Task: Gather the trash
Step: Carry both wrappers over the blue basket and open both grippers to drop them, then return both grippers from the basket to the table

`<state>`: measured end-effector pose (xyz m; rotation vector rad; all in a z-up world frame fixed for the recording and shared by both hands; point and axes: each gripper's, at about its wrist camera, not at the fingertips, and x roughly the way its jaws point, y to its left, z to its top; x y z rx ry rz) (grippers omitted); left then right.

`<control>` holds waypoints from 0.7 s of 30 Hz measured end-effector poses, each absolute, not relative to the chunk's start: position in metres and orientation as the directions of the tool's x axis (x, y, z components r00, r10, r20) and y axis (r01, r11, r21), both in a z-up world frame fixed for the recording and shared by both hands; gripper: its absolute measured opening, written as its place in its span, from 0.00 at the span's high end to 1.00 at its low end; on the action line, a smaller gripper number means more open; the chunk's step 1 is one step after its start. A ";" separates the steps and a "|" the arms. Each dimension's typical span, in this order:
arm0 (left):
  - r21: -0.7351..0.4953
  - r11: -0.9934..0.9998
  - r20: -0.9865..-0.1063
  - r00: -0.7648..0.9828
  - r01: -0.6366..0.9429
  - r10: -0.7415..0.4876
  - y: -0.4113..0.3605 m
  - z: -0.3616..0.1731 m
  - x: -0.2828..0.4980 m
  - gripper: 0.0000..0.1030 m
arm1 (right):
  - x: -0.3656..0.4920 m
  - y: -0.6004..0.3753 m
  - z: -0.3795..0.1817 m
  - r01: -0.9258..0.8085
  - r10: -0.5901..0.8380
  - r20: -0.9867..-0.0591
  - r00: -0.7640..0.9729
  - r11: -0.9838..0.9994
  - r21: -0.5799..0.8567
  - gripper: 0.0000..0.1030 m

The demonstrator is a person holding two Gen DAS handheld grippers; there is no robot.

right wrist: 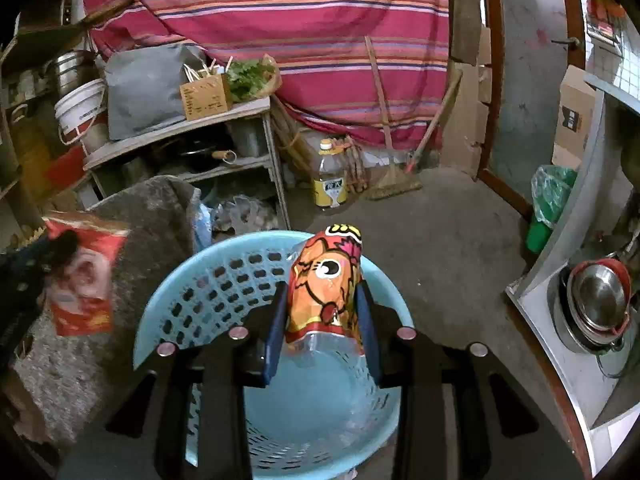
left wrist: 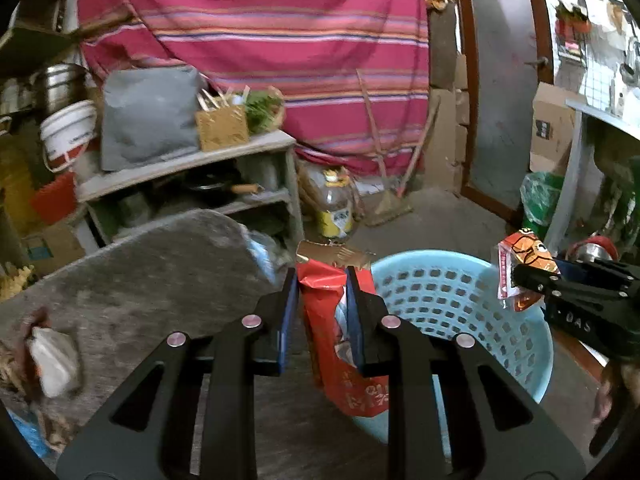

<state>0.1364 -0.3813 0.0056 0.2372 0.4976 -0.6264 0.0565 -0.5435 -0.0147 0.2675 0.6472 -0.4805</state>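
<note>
While both grippers hang over light-blue perforated basket, each pinches one piece of trash. Left gripper clamped on red snack wrapper, wrapper hanging beside basket's near rim, above floor. Right gripper clamped on orange cartoon-print wrapper, directly above basket interior. Grey-covered worktop to left carries crumpled white scrap.

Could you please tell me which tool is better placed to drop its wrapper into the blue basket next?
Right. The right tool holds the orange wrapper directly over the blue basket; the left tool's red wrapper sits beside the rim.
</note>
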 end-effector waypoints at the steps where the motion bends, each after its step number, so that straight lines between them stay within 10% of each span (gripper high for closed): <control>1: 0.061 0.785 -0.521 0.691 0.616 -0.502 -0.388 0.000 0.137 0.79 | 0.056 -0.545 -0.017 0.507 -0.340 -0.637 0.692 0.857 0.093 0.67; 7: 0.054 0.763 -0.577 0.644 0.644 -0.502 -0.416 -0.019 0.143 0.77 | 0.058 -0.549 -0.023 0.504 -0.317 -0.648 0.693 0.855 0.120 0.67; 12: 0.064 0.781 -0.580 0.659 0.622 -0.478 -0.416 -0.020 0.146 0.42 | 0.063 -0.548 -0.026 0.496 -0.306 -0.654 0.692 0.860 0.122 0.67; 21: 0.057 0.833 -0.538 0.720 0.550 -0.438 -0.350 -0.005 0.147 0.14 | 0.080 -0.532 -0.032 0.482 -0.299 -0.669 0.680 0.870 0.101 0.62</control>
